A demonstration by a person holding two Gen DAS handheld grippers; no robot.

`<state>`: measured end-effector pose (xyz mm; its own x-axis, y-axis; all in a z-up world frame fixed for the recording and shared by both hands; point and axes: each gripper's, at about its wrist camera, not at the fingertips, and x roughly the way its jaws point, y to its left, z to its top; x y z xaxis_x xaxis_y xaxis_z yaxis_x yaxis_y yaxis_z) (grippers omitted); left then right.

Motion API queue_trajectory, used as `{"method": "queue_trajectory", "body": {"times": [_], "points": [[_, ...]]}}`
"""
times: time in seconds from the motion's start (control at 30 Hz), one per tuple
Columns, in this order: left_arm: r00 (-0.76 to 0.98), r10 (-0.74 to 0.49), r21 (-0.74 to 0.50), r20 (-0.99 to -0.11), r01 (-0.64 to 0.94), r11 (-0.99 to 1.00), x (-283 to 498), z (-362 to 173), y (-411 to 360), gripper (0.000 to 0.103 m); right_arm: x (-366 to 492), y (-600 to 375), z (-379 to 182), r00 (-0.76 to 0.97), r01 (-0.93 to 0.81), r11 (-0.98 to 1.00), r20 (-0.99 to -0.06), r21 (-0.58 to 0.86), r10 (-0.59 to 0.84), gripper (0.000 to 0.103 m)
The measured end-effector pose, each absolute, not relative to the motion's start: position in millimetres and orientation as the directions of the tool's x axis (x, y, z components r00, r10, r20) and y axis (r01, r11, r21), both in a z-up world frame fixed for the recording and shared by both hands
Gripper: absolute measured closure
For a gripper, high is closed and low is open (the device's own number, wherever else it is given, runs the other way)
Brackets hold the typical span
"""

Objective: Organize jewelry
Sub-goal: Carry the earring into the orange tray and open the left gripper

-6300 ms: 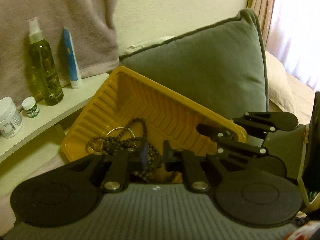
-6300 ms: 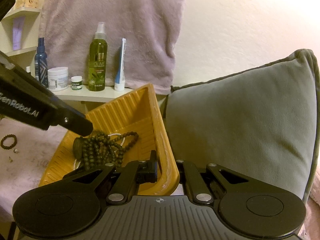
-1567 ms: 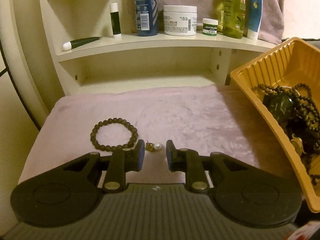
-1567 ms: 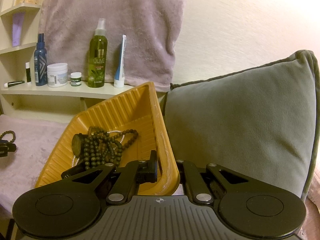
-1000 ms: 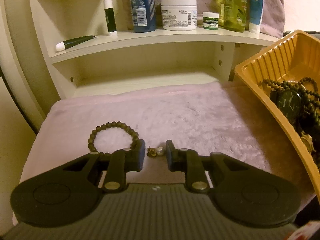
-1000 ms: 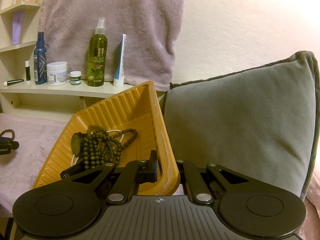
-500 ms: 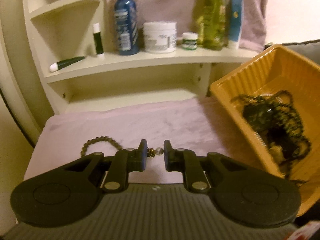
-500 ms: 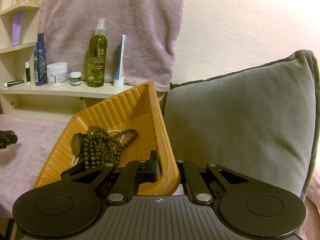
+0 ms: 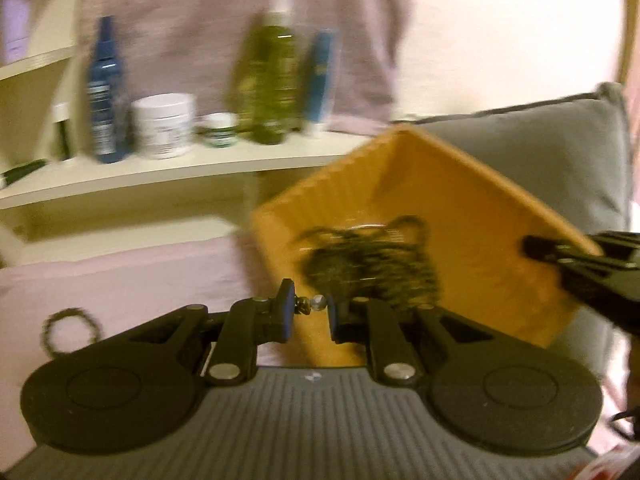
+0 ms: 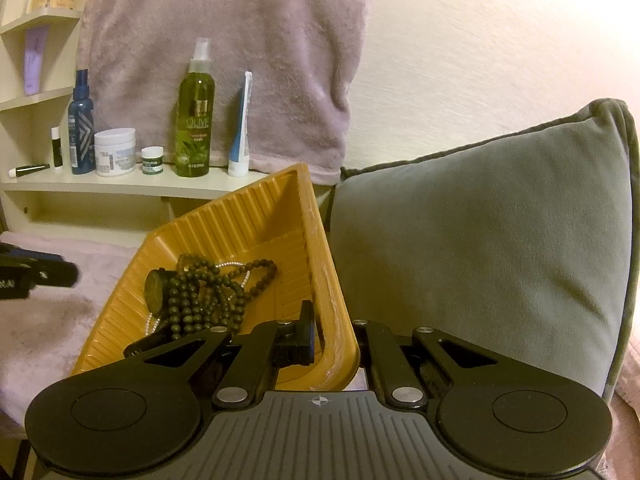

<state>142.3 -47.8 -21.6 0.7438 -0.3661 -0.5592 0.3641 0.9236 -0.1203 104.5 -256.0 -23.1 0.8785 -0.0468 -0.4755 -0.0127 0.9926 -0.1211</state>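
My left gripper (image 9: 309, 305) is shut on a small pearl earring (image 9: 312, 302) and holds it in the air just in front of the orange tray (image 9: 480, 248). The tray holds a tangle of dark bead necklaces (image 9: 372, 256) and a watch (image 10: 157, 286). My right gripper (image 10: 330, 330) is shut on the tray's near rim (image 10: 334, 320) and holds the tray tilted. A dark bead bracelet (image 9: 70, 332) lies on the pink cloth (image 9: 140, 280) at the left. The left wrist view is motion-blurred.
A grey cushion (image 10: 480, 248) stands right behind the tray. A cream shelf (image 10: 132, 186) carries a green bottle (image 10: 195, 120), a blue bottle (image 10: 81, 128), a white jar (image 10: 115, 152) and a tube (image 10: 240, 128). A pink towel (image 10: 224, 48) hangs behind.
My left gripper closed on the earring, lifted it off the cloth and swung right toward the tray. The bracelet stayed on the cloth. My right gripper kept hold of the tray rim.
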Motion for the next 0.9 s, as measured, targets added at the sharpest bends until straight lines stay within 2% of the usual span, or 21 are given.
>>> {"method": "queue_trajectory", "body": {"times": [0.17, 0.37, 0.53, 0.77, 0.9], "points": [[0.685, -0.470, -0.132, -0.557, 0.486, 0.864, 134, -21, -81, 0.088, 104, -257, -23, 0.879, -0.012, 0.993, -0.475, -0.115, -0.045, 0.097], [0.641, -0.514, -0.129, -0.570, 0.548, 0.826, 130, -28, -102, 0.088, 104, -257, -23, 0.880, -0.012, 0.994, -0.474, -0.108, -0.041, 0.097], [0.622, -0.528, -0.141, -0.578, 0.560, 0.816, 131, -33, -106, 0.088, 104, -257, -23, 0.880, -0.009, 0.994, -0.473, -0.105, -0.042, 0.097], [0.633, -0.519, -0.170, -0.574, 0.527, 0.832, 130, -36, -97, 0.082, 104, -257, -24, 0.880, -0.009, 0.994, -0.473, -0.106, -0.043, 0.097], [0.689, -0.457, -0.142, -0.562, 0.463, 0.875, 128, -33, -76, 0.082, 103, -258, -23, 0.879, -0.009, 0.994, -0.474, -0.107, -0.043, 0.097]]}}
